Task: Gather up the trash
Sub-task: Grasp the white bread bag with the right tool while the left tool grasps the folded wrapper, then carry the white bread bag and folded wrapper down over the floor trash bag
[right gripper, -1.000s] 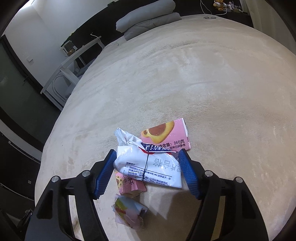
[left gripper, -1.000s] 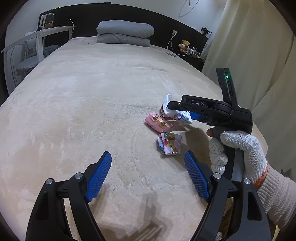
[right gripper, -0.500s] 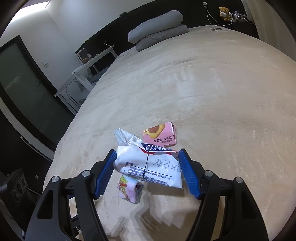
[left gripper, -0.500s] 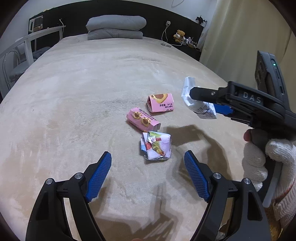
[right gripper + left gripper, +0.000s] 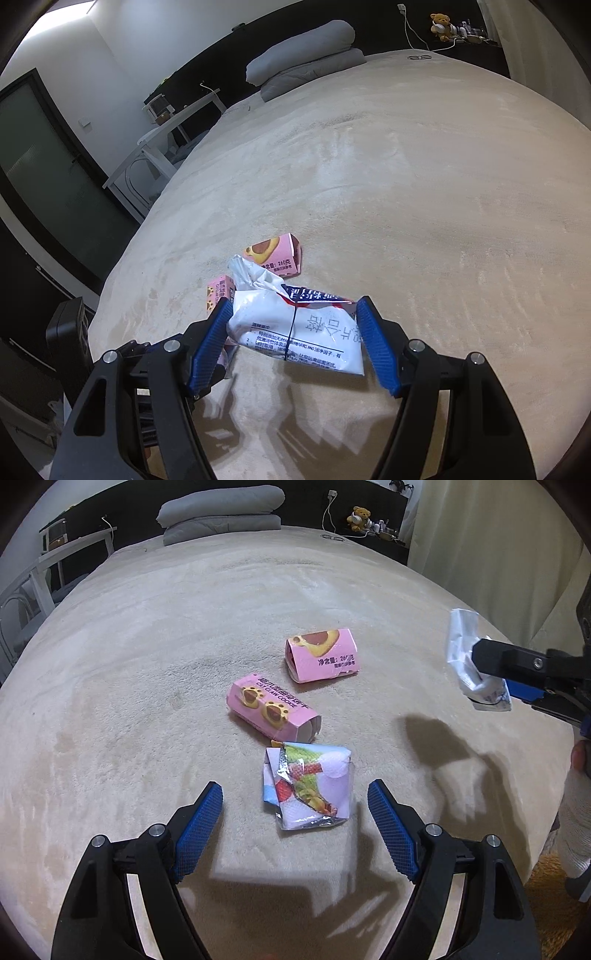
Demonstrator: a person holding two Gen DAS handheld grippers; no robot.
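Two sets of tongs work over a beige bed (image 5: 129, 664). Nearest in the left wrist view, the left tongs (image 5: 295, 823) stand spread wide and grip nothing; a crumpled foil wrapper (image 5: 308, 786) with fruit print lies on the bed between their blue pads (image 5: 391, 834), touching neither. Just beyond it lies a pink cookie box (image 5: 271, 710) on its side, and past that a second pink box (image 5: 321, 659), apart from the first. To the right, held above the bed, the right tongs (image 5: 293, 326) are clamped on a white wrapper (image 5: 295, 332) with printed text, its torn end sticking up past the pads; a gloved hand (image 5: 576, 819) shows at the frame edge below them. At the far end of the bed a folded grey quilt (image 5: 221, 513) rests by the dark headboard, with a small teddy bear (image 5: 360, 517) on the ledge to its right.
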